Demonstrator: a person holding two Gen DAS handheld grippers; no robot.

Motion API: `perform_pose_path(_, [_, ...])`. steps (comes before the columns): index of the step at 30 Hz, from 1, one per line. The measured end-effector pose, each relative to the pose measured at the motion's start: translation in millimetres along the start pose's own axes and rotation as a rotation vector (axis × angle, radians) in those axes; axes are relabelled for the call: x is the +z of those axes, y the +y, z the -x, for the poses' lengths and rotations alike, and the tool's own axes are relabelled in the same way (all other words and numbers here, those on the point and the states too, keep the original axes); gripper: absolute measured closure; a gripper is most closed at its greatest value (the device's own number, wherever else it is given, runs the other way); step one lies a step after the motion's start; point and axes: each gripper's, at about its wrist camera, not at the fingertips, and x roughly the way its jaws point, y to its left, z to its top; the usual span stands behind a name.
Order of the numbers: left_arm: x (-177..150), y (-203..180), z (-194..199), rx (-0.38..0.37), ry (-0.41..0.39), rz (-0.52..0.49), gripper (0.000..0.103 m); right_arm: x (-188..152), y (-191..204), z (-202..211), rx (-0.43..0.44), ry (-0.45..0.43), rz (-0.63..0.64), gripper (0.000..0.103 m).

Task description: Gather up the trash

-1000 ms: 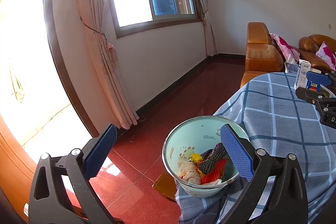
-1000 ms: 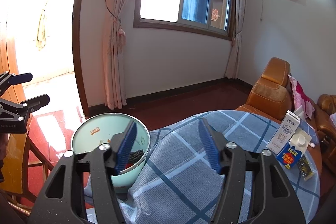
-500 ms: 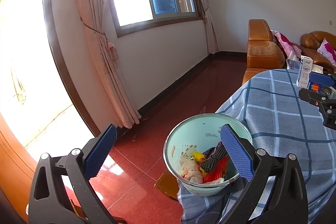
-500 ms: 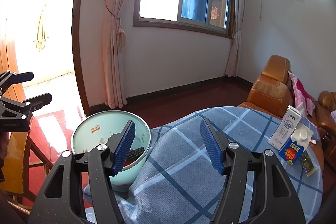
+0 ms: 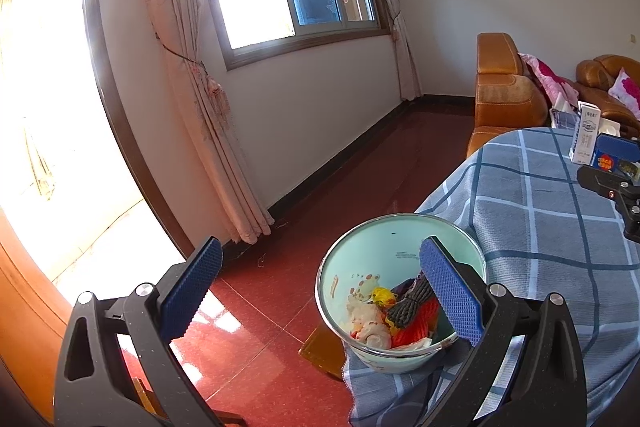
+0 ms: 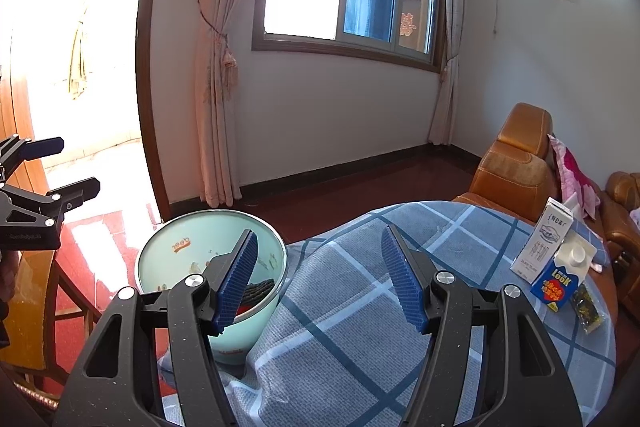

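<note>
Two cartons (image 6: 541,243) (image 6: 562,277), one bin (image 6: 256,311), one dark packet (image 6: 586,309).

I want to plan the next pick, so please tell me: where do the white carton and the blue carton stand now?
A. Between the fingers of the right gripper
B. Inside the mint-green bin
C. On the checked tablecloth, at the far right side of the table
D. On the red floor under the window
C: the white carton and the blue carton stand side by side on the checked tablecloth, far from the mint-green bin, and the open right gripper holds nothing.
</note>
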Motion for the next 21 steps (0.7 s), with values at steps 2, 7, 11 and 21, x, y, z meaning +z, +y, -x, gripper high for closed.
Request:
perform_pose_path(2, [-0.7, 0.5, -0.9, -0.005, 0.006, 0.007, 0.006, 0.4, -1.0, 0.5, -0.001, -0.003, -0.002, 0.039])
perform_pose_path(7, [-1.3, -1.5, -1.4, -0.007, 0.003, 0.004, 0.006, 1.3, -2.9, 2.4, -0.006, -0.010, -0.006, 0.039])
perform_pose_path(11, [-2.1, -5.2, -1.8, -0.015, 0.007, -0.005, 0.006, 1.1, -4.4, 2.4, -0.007, -0.011, -0.010, 0.039])
perform_pose_path(21, [-5.6, -10.0, -8.7, 0.006, 0.032, -0.026, 0.006, 0.8, -4.7, 2.1, -0.007, -0.009, -0.012, 0.039])
